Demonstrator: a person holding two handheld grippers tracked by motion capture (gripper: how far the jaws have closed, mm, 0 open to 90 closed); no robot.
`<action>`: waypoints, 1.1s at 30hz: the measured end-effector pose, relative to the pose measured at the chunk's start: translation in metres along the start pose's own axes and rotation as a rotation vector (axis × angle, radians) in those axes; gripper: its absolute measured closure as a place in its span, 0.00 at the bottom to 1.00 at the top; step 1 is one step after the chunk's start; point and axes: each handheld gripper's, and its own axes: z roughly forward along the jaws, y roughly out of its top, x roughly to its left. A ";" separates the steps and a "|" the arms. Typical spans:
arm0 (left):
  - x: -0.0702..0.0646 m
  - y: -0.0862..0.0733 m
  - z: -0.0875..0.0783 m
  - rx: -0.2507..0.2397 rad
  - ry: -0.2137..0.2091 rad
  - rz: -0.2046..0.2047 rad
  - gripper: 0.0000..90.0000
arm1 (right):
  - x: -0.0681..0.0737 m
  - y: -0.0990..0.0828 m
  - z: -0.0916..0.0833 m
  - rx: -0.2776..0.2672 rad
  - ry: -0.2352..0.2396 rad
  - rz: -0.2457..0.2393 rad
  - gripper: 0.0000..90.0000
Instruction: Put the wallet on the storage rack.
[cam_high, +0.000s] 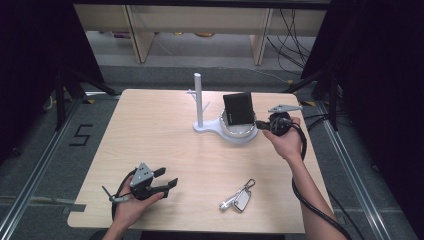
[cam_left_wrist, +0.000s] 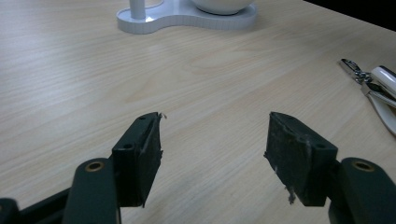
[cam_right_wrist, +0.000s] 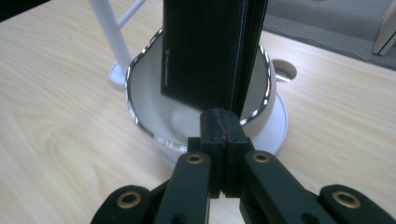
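Right gripper (cam_right_wrist: 219, 122) clenched empty beside one black wallet (cam_high: 238, 109) in one bowl (cam_high: 239, 134), left gripper (cam_left_wrist: 214, 144) released.

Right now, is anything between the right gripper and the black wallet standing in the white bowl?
Nothing visible is. The right gripper, jaws shut together with nothing between them, sits right at the near rim of the white bowl, and the black wallet stands upright in it straight ahead. The left gripper rests open far off.
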 end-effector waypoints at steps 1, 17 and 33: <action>-0.002 0.001 0.000 0.005 0.003 0.002 0.39 | 0.003 -0.009 -0.007 0.018 -0.008 0.001 1.00; -0.008 0.008 0.002 -0.016 -0.034 0.001 0.39 | 0.018 -0.021 -0.014 0.041 -0.004 -0.003 1.00; -0.031 0.034 0.022 -0.014 -0.138 0.032 0.39 | 0.038 -0.085 -0.049 0.109 -0.021 -0.003 0.88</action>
